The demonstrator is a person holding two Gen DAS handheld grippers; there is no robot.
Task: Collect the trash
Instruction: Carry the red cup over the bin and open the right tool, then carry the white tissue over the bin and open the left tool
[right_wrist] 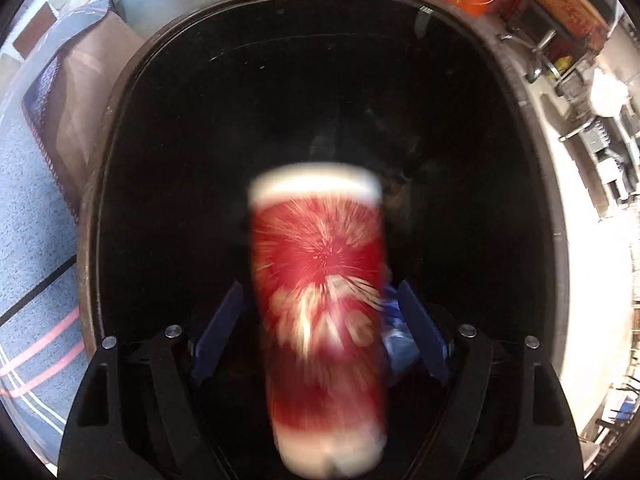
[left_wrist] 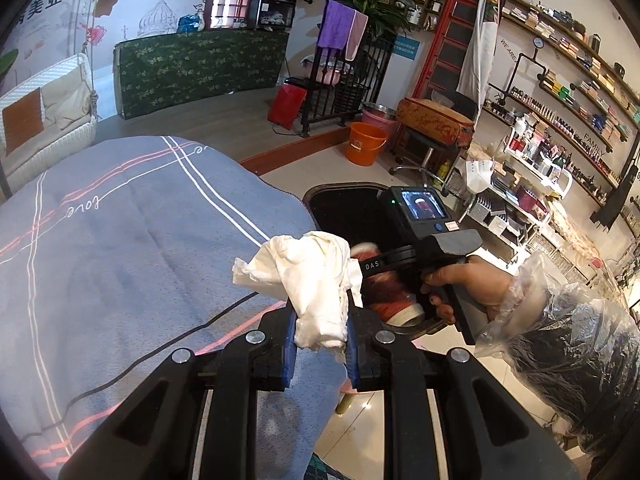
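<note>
My left gripper (left_wrist: 320, 344) is shut on a crumpled white tissue (left_wrist: 308, 276) and holds it above the edge of the bed, beside the black trash bin (left_wrist: 340, 204). My right gripper (right_wrist: 320, 320) hangs over the open bin (right_wrist: 96, 184). Its blue pads (right_wrist: 218, 324) stand apart, on either side of a red and white paper cup (right_wrist: 320, 280). The cup is blurred and does not touch the pads; it seems to be dropping into the bin. In the left wrist view the cup (left_wrist: 388, 292) shows under the right gripper (left_wrist: 376, 266).
A bed with a grey-blue striped cover (left_wrist: 120, 240) lies left of the bin. An orange bucket (left_wrist: 365, 142), a stool (left_wrist: 434, 120) and a cart of bottles (left_wrist: 520, 184) stand beyond. Shelves line the right wall.
</note>
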